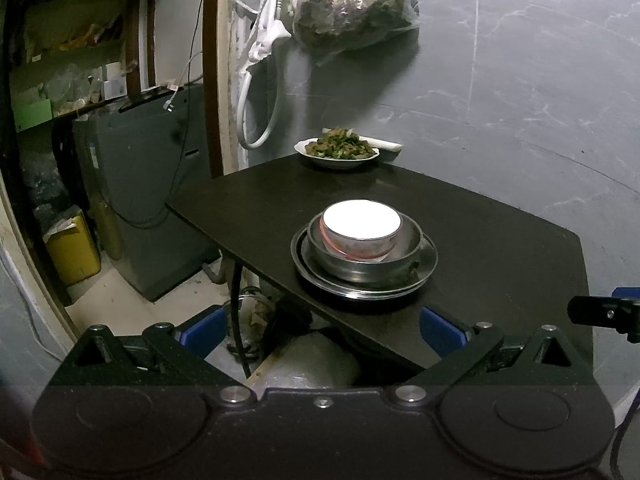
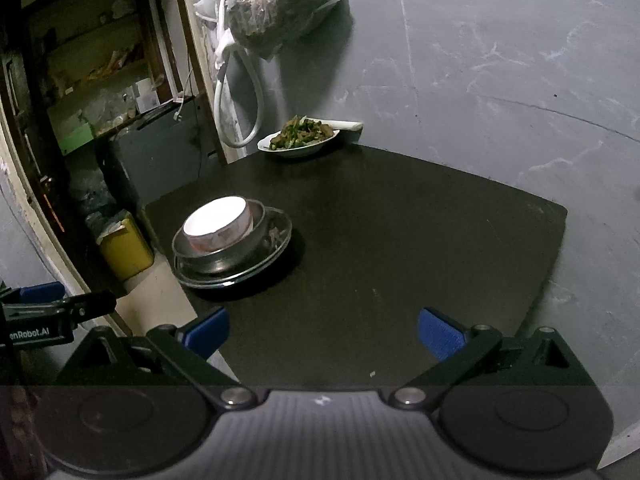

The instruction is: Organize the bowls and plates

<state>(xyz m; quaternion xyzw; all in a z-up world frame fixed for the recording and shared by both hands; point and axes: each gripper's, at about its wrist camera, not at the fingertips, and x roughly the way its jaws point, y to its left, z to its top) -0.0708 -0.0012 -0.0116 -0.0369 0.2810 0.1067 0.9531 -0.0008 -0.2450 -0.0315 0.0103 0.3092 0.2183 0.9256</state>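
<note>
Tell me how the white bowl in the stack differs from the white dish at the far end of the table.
The white bowl sits nested inside a metal bowl on a metal plate; the white dish stands alone on the table. The white bowl has steep sides with reddish markings; the white dish is shallow and plain. The white dish holds green cooked food; the white bowl's inside is too glared out to judge. Both are white and upright.

Glossy metal plate (image 1: 420,270), matt table (image 1: 500,240)
</note>
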